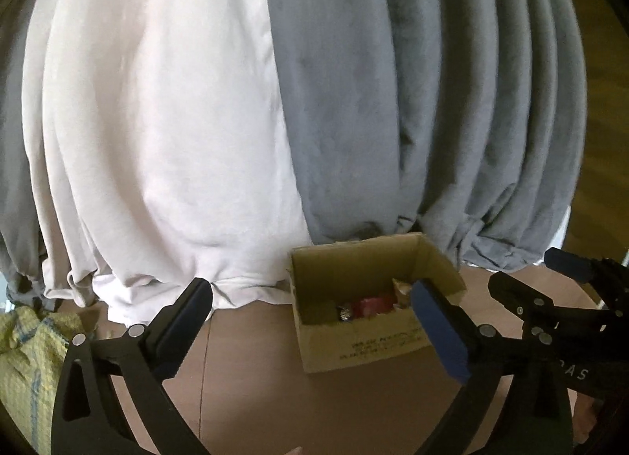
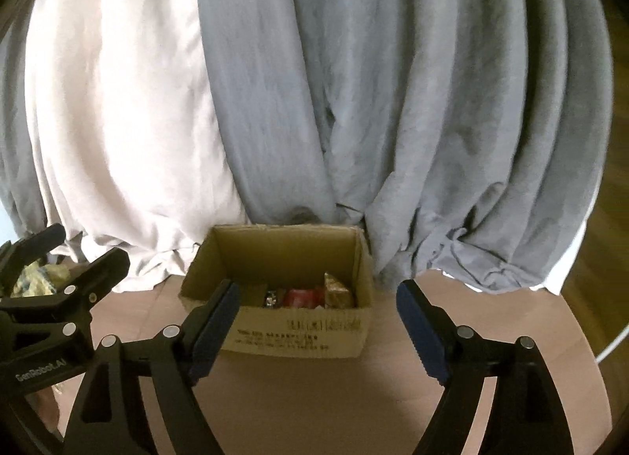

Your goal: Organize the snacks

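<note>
An open brown cardboard box (image 2: 298, 333) sits ahead of the right gripper (image 2: 318, 301), between its fingers' lines. Red-wrapped snack packets (image 2: 300, 297) lie inside. Grey and white hanging curtains (image 2: 314, 101) stand behind. The left gripper (image 1: 310, 297) is beside, leftward.

Dim, soft indoor light, brightest through the pale curtain (image 1: 157, 120) at left; grey curtain (image 2: 393, 101) darker, folds shaded. No glare. Strong fisheye bowing and black vignette at all 4 corners of both views. Slight motion blur at right edges. Cardboard box (image 2: 298, 337) interior shadowed, printing illegible, contents indistinct.
</note>
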A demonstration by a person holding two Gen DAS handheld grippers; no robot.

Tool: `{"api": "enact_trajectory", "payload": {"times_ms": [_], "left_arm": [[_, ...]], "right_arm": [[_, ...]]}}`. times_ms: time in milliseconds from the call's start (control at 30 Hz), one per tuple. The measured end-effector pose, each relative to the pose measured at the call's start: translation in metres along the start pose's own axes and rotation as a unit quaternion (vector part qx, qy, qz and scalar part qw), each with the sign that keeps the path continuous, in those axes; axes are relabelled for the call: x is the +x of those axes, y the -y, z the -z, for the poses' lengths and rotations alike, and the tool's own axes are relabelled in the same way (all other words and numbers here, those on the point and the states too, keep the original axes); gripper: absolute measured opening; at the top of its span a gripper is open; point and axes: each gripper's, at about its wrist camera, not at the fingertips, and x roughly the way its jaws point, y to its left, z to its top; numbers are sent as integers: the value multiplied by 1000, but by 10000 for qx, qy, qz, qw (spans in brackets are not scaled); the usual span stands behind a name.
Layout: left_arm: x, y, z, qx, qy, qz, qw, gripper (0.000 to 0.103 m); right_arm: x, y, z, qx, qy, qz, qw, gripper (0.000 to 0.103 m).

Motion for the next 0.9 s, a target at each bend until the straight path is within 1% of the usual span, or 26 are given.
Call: {"api": "enact_trajectory", "payload": {"times_ms": [200,300,500,600,767,833,900], "left_arm": [[-43,5,19,129,162,121,9997,103],[-63,7,30,207,203,187,9994,103],[-97,10,49,170,189,128,9996,103],[-110,14,58,96,134,132,9998,103],[-134,25,70,63,176,52,9998,103],[-143,29,74,22,158,85,9998,103],[-152,34,78,-13,173,18,9998,103]], "right_arm": [[-51,-1,23,115,282,165,9994,83],[-71,-1,36,188,357,242,9989,83],[-112,-6,62,102,567,413,9975,83],[-129,-5,73,31,598,391,9974,83],[-152,3,88,34,588,259,9979,83],[-161,6,94,13,600,212,9980,83],[-170,10,99,-49,623,201,9978,83]]}}
